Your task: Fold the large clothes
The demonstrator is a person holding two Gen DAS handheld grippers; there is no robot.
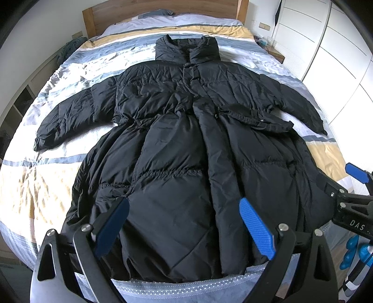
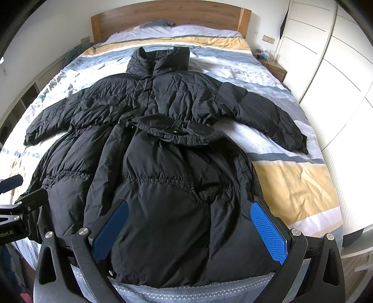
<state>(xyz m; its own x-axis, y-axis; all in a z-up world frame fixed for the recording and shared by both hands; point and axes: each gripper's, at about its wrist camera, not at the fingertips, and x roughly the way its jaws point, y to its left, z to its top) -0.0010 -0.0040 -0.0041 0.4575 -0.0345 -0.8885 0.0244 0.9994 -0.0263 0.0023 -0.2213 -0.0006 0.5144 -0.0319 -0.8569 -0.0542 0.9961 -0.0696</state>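
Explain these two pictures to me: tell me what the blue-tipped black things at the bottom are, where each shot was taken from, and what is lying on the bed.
No robot here: a person holds a two-finger gripper in each hand, with a wide-angle camera on each looking along its fingers. One picture comes from the left gripper, the other from the right gripper. The blue parts are the finger pads. Both grippers are open and hold nothing; they hang above the hem end of a black puffer coat. The coat lies flat, front up, sleeves spread, collar toward the wooden headboard, on a striped bedspread. No fold has been made yet.
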